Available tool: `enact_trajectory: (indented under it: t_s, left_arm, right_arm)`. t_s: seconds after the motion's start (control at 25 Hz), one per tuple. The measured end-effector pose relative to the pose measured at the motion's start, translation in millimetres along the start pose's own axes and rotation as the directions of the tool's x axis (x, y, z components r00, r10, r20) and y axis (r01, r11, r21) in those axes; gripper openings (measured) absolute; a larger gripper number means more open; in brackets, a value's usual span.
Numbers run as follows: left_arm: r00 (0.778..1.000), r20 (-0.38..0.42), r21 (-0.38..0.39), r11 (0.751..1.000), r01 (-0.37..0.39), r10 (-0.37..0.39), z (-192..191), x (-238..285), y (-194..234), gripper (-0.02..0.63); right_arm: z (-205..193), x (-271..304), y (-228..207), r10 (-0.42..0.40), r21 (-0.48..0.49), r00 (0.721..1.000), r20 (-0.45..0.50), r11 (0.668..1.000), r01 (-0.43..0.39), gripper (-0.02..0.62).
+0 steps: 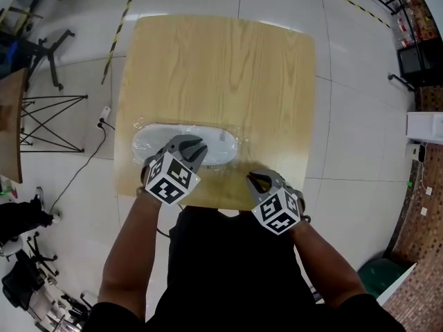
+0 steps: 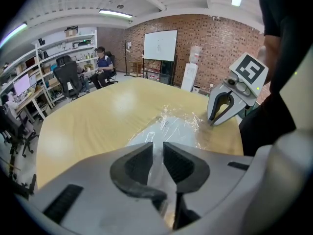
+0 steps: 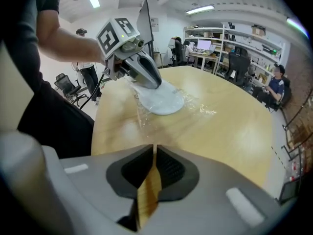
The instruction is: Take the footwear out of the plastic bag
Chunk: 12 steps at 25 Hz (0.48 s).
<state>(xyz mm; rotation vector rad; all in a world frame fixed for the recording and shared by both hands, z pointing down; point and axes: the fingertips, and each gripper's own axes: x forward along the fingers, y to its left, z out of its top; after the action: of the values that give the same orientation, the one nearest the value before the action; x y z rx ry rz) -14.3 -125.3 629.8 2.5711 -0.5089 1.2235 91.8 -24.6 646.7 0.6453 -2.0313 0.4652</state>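
The white footwear (image 1: 218, 138) lies inside the clear plastic bag (image 1: 241, 146) near the table's (image 1: 208, 61) 6 o'clock edge, its long axis running 9 to 3 o'clock. The left gripper (image 1: 190, 142) is the nearer of the 2 — it is over the shoe's 9 o'clock half, jaws narrowly apart with bag film in the gap. The right gripper (image 1: 255, 180), jaws all but together on nothing, hangs off the bag's 4 o'clock corner.
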Motion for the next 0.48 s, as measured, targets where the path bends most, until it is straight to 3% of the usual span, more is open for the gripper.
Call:
enact_trajectory:
  t_s: [0.48]
  left_arm:
    - [1.0, 0.021, -0.005, 1.0, -0.009, 0.009, 2.5, -2.5, -0.2, 0.066]
  right_arm:
    - [-3.8, -1.1, 3.5, 0.044, 0.007, 0.999, -0.024, 0.999, -0.044, 0.002]
